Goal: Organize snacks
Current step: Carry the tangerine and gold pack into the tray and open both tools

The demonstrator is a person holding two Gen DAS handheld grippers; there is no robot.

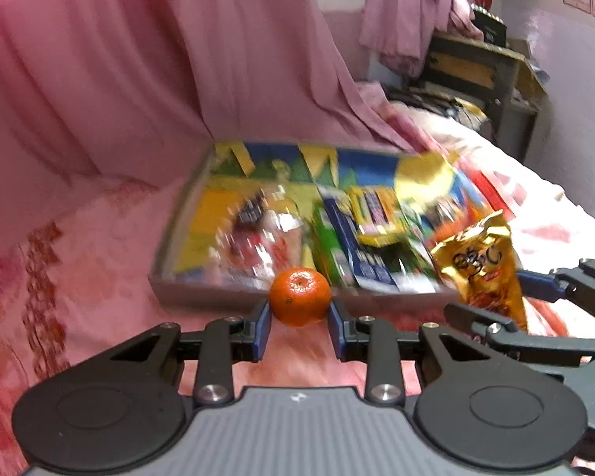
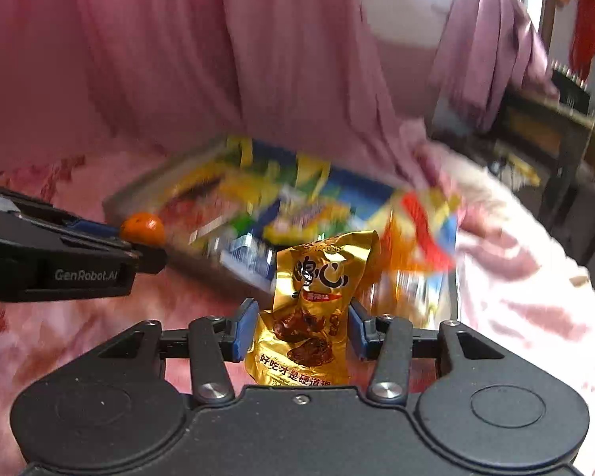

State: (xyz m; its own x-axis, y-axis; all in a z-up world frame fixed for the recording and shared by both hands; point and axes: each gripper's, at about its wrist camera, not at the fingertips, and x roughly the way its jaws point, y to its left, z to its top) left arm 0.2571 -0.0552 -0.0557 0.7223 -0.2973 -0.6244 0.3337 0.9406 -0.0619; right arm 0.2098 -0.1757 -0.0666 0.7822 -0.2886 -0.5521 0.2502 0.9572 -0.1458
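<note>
While the left gripper [image 1: 300, 319] pinches a small round orange tangerine [image 1: 300, 296], the right gripper [image 2: 302, 327] clamps a crinkled gold foil snack packet [image 2: 311, 317]. Both are near a grey tray [image 1: 202, 289] of blurred wrappers.

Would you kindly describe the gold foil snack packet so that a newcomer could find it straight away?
Start at the shallow grey tray full of colourful snack packs on the pink bedcover. Just in front of its near edge, the right claw grips a crinkled gold foil snack packet. It alone is metallic gold with bold black characters and a picture of brown meat, unlike the small round orange mandarin in the left claw.
</note>
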